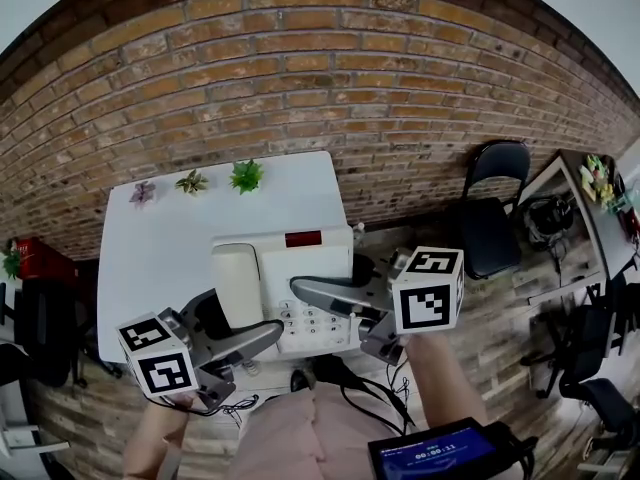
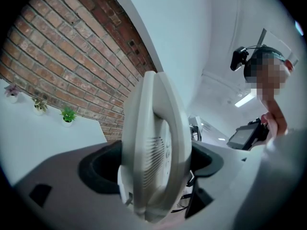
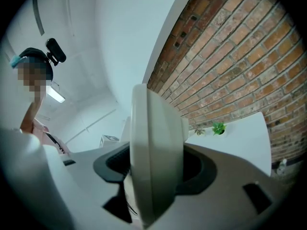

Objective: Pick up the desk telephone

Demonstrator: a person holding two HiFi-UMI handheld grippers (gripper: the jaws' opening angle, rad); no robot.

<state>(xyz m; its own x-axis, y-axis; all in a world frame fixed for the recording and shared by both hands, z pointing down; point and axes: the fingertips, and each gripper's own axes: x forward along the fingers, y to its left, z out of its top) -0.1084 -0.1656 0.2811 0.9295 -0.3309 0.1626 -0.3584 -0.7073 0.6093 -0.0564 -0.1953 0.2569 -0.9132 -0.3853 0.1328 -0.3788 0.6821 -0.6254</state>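
Nearest the camera, a black device with a lit blue screen (image 1: 440,453) sits at the bottom right of the head view. Two forearms rise from there, each carrying a gripper. The left gripper (image 1: 250,340) reaches in from the lower left and the right gripper (image 1: 322,293) from the right, both lying roughly level and pointing towards each other.

The desk telephone (image 1: 285,278) is clamped between them, keypad up and handset on its left side. The left gripper's jaws pinch its left near edge and the right gripper's jaws pinch its right side by the keys. In each gripper view the phone's cream edge (image 2: 153,147) (image 3: 156,162) stands upright between the jaws and fills the gap.

Beyond and below the phone lies the white table (image 1: 170,248), with three small potted plants (image 1: 192,181) along its far edge. A brick wall (image 1: 320,68) stands behind, and a black chair (image 1: 495,208) is off to the right.
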